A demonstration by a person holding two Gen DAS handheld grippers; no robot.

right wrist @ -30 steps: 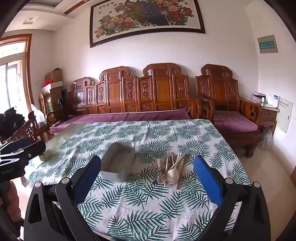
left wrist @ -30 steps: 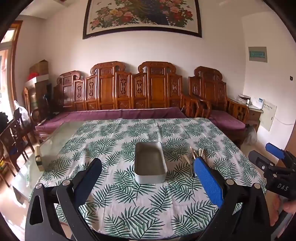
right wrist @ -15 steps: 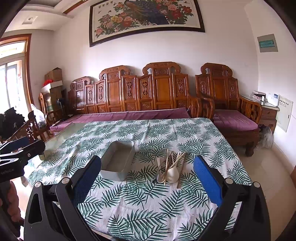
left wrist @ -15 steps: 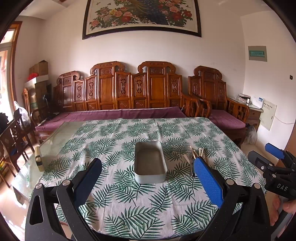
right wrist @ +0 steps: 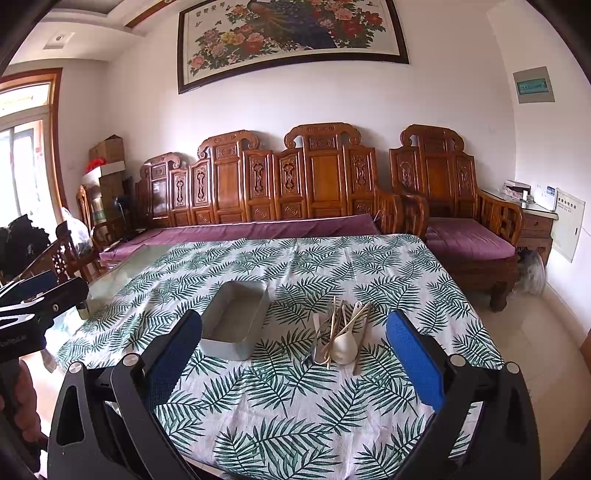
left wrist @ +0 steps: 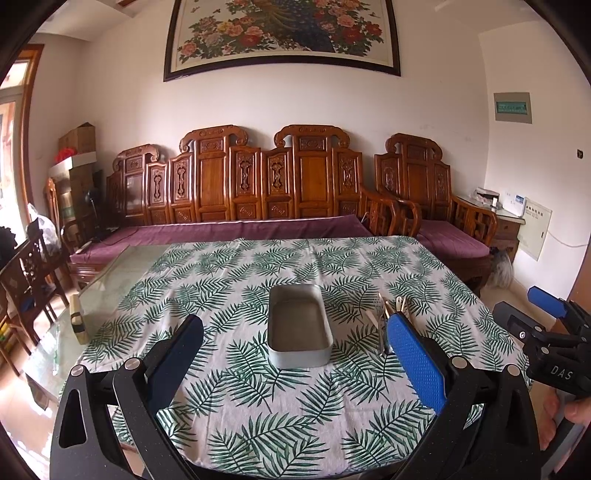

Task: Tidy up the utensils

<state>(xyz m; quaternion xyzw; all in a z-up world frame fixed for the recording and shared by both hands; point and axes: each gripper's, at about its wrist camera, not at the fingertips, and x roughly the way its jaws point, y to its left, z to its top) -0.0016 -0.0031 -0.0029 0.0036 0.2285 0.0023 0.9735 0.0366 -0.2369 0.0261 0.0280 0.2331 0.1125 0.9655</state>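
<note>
Little has moved: the right gripper (right wrist: 293,354) has crept nearer, both it and the left gripper (left wrist: 295,354) spread, empty. Utensils (right wrist: 341,332) lie heaped right of the tin (right wrist: 236,321); grabbing one may drag others.

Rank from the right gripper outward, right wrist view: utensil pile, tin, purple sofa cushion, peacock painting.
From the right gripper:
1. Utensil pile, just ahead, slightly right on the cloth.
2. Tin, ahead left; near end about level with the pile, too close to call.
3. Purple sofa cushion, beyond the table.
4. Peacock painting, high on the back wall.
</note>
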